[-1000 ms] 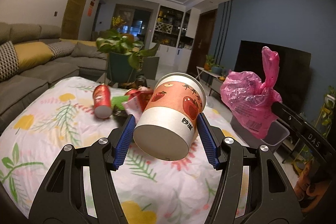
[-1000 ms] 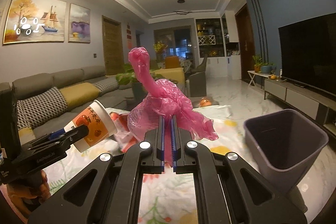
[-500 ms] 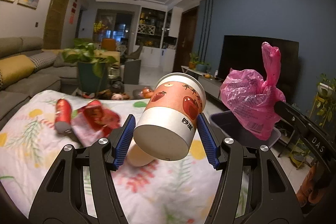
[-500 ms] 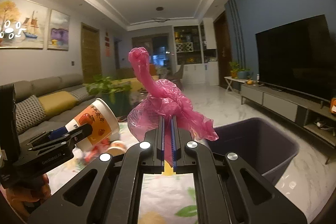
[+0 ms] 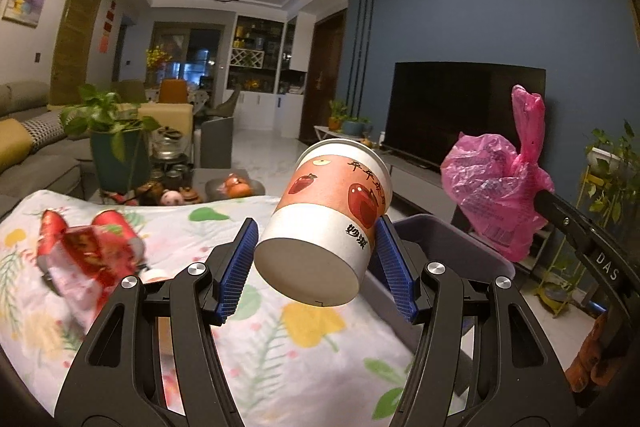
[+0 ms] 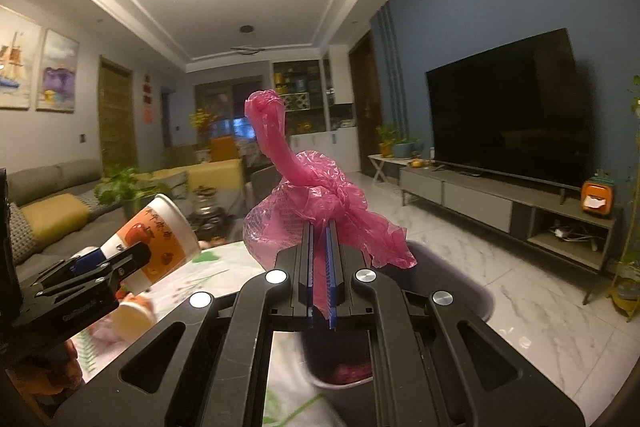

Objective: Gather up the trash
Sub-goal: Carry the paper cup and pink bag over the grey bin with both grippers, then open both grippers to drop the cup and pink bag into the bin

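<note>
Paper cup (image 5: 330,223), printed with red apples, sits clamped between the blue pads of the left gripper (image 5: 316,259), held in the air over the floral-covered desk (image 5: 260,347) near the edge of the grey bin (image 5: 448,251). Its long axis runs away from the camera and up, base toward the lens, open rim tilted up and to the right. The jaws grip only the lower white band, so a loose squeeze on the tapered wall could let it slip out short of the bin. Red wrappers (image 5: 92,255) lie on the cloth at left.

From the right wrist, the pink plastic bag (image 6: 316,203) is pinched in the nearly closed jaws of the right gripper (image 6: 322,267), its twisted neck standing upright, body bunched over the fingertips. It hangs over the bin (image 6: 472,291). The thin film could cling to the pads on release, I judge, or drift outside the rim. The cup (image 6: 156,239) shows at left, rim pointing up and right.
</note>
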`<state>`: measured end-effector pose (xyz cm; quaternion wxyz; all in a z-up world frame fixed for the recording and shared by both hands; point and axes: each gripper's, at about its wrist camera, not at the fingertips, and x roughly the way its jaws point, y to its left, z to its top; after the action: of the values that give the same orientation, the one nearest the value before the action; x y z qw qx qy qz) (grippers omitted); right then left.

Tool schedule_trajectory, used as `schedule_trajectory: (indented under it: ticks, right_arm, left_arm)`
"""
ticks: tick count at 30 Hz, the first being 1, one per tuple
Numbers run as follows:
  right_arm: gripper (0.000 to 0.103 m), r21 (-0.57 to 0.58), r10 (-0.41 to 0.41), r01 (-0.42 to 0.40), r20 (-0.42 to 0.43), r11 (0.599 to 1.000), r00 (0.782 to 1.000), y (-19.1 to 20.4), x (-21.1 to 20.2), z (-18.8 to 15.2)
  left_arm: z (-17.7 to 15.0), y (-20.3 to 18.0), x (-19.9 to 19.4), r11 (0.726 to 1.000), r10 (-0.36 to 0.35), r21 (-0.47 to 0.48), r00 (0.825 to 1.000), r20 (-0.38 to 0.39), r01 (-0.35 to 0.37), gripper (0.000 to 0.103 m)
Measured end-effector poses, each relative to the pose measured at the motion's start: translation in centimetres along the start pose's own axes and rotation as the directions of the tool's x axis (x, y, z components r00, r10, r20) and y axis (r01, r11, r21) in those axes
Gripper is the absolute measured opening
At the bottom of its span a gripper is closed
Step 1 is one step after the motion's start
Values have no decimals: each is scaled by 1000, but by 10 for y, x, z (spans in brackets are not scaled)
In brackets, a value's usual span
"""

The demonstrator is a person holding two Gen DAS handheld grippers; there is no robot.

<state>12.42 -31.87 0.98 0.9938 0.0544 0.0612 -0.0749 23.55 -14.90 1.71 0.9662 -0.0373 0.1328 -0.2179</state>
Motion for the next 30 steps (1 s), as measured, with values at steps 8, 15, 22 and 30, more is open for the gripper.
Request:
schedule_trajectory:
  ticks: [8,15,22,30]
  right_arm:
    - [6,13,-86,87,-11,996,996,-28,18,-1]
    - [6,26,-122,122,-21,992,992,-35,30,-6]
    - [6,45,-138,139,-29,989,990,-43,43,-8]
    - [6,52,-140,142,-35,988,989,-37,51,-9]
  left_arm:
    - [3,-27,32,999,-53,9,999,2,53,59]
    - [5,-51,62,996,-88,27,996,-4,88,59]
    - [-1,-68,82,995,-98,32,995,-27,99,59]
    - [-7,-71,98,995,-102,13,994,-41,103,59]
